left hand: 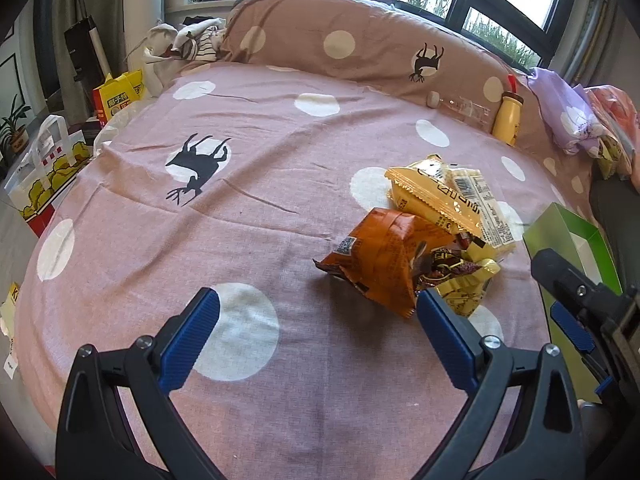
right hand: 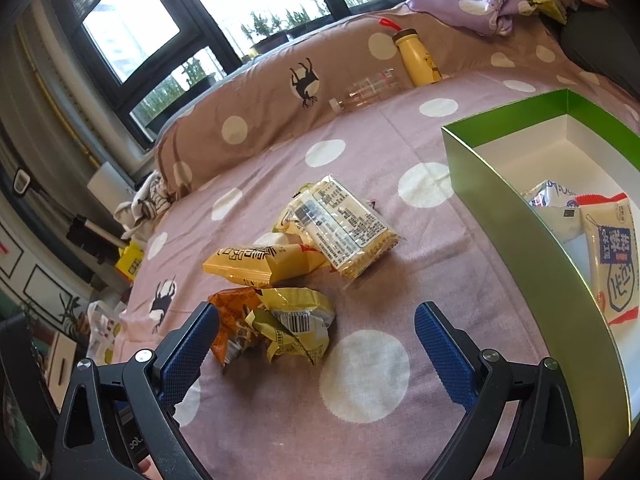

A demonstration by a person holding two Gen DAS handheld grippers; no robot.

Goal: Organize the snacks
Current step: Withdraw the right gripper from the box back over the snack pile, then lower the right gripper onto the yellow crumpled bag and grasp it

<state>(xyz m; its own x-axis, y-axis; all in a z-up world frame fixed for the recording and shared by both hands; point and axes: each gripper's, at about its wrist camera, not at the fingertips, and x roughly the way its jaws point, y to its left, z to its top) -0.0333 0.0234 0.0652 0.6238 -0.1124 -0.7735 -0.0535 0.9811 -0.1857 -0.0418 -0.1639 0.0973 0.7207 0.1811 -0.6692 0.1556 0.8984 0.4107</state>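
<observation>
A pile of snack packets lies on the pink polka-dot bed cover. It holds an orange packet, a yellow packet, a clear biscuit pack and a crumpled yellow packet. My left gripper is open and empty, just in front of the orange packet. My right gripper is open and empty, with its left finger beside the crumpled yellow packet. A green box at the right holds white snack packets. In the left wrist view the right gripper appears at the right edge.
A brown dotted bolster runs along the far edge of the bed. A yellow bottle and a clear bottle lie against it. A purple cloth bundle sits at the far right. Bags and boxes stand on the floor at the left.
</observation>
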